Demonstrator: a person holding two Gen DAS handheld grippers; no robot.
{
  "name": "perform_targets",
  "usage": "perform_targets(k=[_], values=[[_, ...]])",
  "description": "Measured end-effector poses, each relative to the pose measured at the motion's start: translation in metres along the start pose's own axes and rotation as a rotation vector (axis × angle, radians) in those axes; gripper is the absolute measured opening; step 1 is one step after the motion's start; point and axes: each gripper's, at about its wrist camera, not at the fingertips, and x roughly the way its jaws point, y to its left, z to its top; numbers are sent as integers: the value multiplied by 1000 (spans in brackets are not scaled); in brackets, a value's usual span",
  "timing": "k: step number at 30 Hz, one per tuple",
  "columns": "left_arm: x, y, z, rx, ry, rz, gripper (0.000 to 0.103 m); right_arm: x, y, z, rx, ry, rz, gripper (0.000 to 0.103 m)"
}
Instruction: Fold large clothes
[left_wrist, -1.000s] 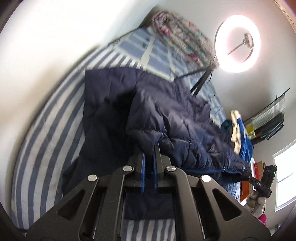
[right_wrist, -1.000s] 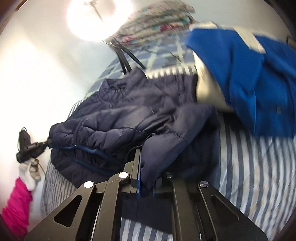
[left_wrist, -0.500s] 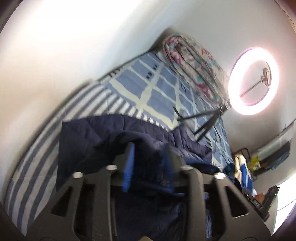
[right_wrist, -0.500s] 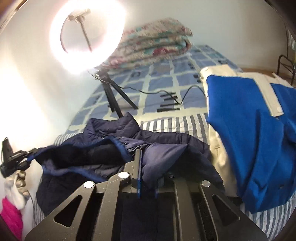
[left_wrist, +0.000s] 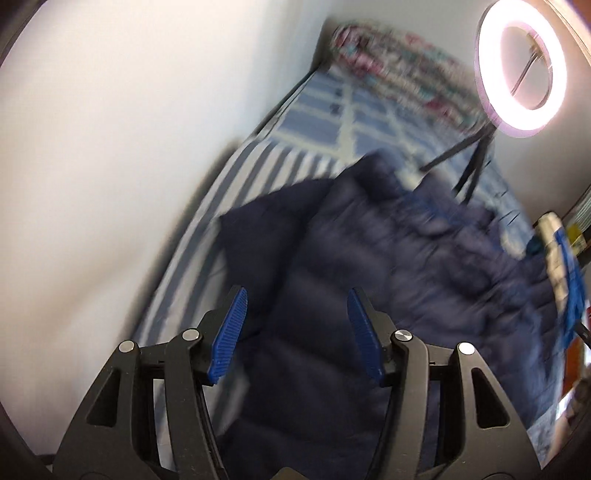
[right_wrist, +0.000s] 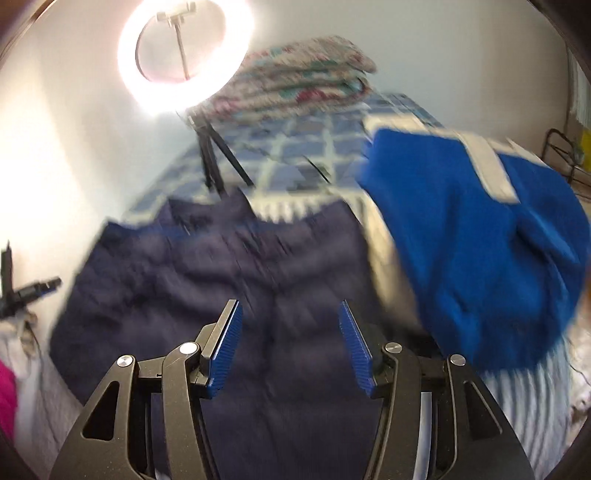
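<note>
A dark navy puffer jacket (left_wrist: 388, 280) lies spread on the blue-and-white striped bed (left_wrist: 207, 236); the right wrist view shows it too (right_wrist: 221, 277). My left gripper (left_wrist: 295, 314) hovers over it, jaws opening, blue pads apart and nothing pressed between them. My right gripper (right_wrist: 290, 321) also hangs above the jacket with its jaws opening and no cloth in the gap. Both views are motion-blurred.
A bright blue garment with cream trim (right_wrist: 472, 240) lies right of the jacket. A ring light on a tripod (right_wrist: 184, 55) stands at the bed's far end beside a folded floral quilt (right_wrist: 303, 81). A white wall (left_wrist: 110, 147) runs along the left.
Both grippers were shut on navy jacket cloth a second ago; the left let go first, then the right. The jacket now lies flatter on the bed, and both views have shifted.
</note>
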Motion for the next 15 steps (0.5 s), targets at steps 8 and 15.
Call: perform_targets(k=[8, 15], values=[[25, 2, -14, 20, 46, 27, 44, 9, -38, -84, 67, 158, -45, 53], [18, -16, -17, 117, -20, 93, 0, 16, -32, -86, 127, 139, 55, 9]])
